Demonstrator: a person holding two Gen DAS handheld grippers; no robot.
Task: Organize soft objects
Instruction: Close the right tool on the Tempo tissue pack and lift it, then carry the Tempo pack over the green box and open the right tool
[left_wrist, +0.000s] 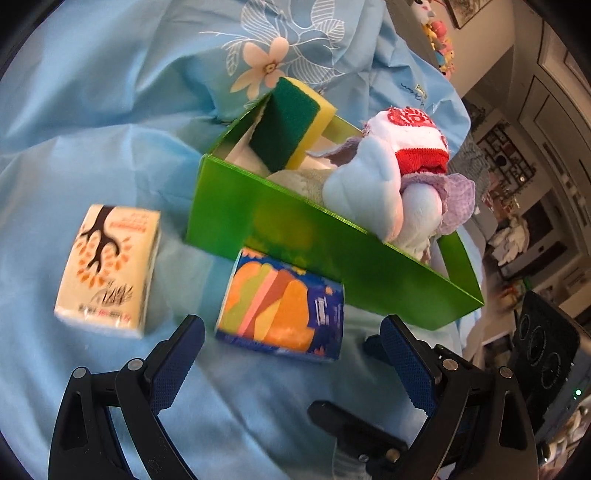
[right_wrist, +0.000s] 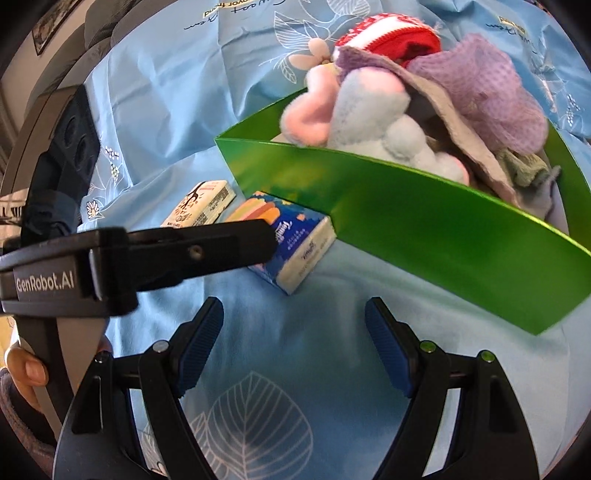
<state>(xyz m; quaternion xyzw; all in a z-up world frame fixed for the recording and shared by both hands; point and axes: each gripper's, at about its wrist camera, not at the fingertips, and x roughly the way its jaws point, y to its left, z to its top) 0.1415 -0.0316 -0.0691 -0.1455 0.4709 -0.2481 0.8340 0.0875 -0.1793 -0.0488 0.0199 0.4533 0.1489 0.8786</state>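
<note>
A green box (left_wrist: 332, 254) on the blue cloth holds a green-and-yellow sponge (left_wrist: 291, 122), a pale blue plush toy (left_wrist: 373, 184), a red-and-white sock (left_wrist: 413, 136) and a purple cloth (left_wrist: 458, 199). A blue tissue pack (left_wrist: 280, 302) lies against the box's front wall, and a cream tissue pack (left_wrist: 107, 269) lies to its left. My left gripper (left_wrist: 293, 354) is open just in front of the blue pack, nothing between its fingers. In the right wrist view, the left gripper (right_wrist: 264, 238) reaches over the blue tissue pack (right_wrist: 295, 243). My right gripper (right_wrist: 293, 332) is open above bare cloth, short of the green box (right_wrist: 424, 229).
The blue flowered cloth (left_wrist: 92, 129) is rumpled behind the box. A hand (right_wrist: 26, 369) holds the left gripper at the left edge of the right wrist view. Shelves and room clutter (left_wrist: 517, 206) lie beyond the cloth's right edge.
</note>
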